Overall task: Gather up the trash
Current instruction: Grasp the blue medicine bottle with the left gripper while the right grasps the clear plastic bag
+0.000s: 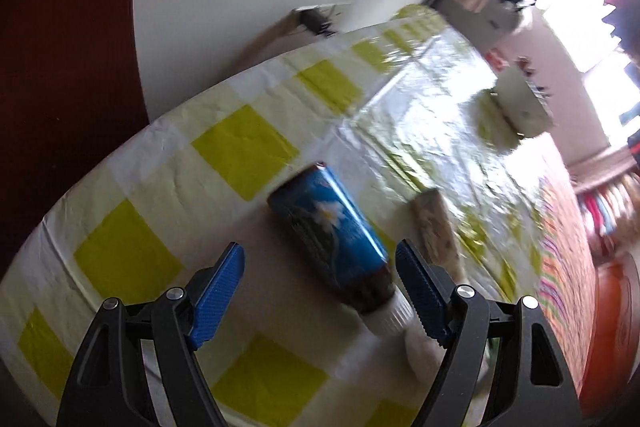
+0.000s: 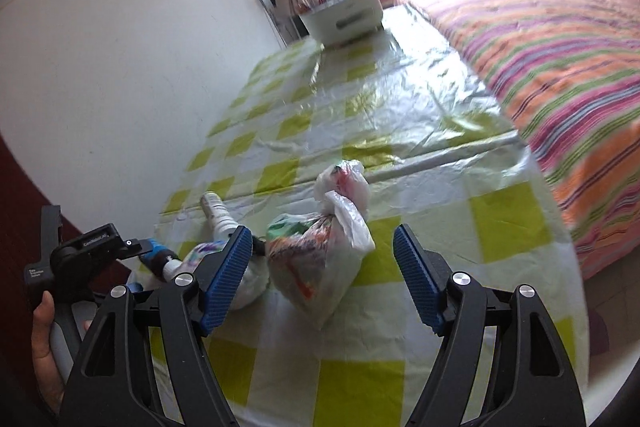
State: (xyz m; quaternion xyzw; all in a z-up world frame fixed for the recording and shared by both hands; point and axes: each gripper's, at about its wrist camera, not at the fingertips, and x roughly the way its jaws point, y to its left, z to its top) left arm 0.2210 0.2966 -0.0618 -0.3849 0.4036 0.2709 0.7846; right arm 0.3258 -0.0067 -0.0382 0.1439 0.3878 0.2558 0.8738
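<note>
The right claw (image 2: pixel 322 253) is spread and empty, a knotted trash bag (image 2: pixel 320 259) lying between its jaws. The left claw (image 1: pixel 320 277) is spread around a blue bottle (image 1: pixel 332 231), ungripped, on the checked tabletop (image 1: pixel 120 255).

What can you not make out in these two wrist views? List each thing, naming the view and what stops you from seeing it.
- Print on the blue bottle, left wrist view: motion blur.
- White round thing beyond its cap, left wrist view: behind a finger.
- What fills the knotted plastic bag, right wrist view: crumpled film shows only colours.
- White crumpled item, right wrist view: partly behind a blue finger.
- Left gripper, right wrist view: its fingers hidden.
</note>
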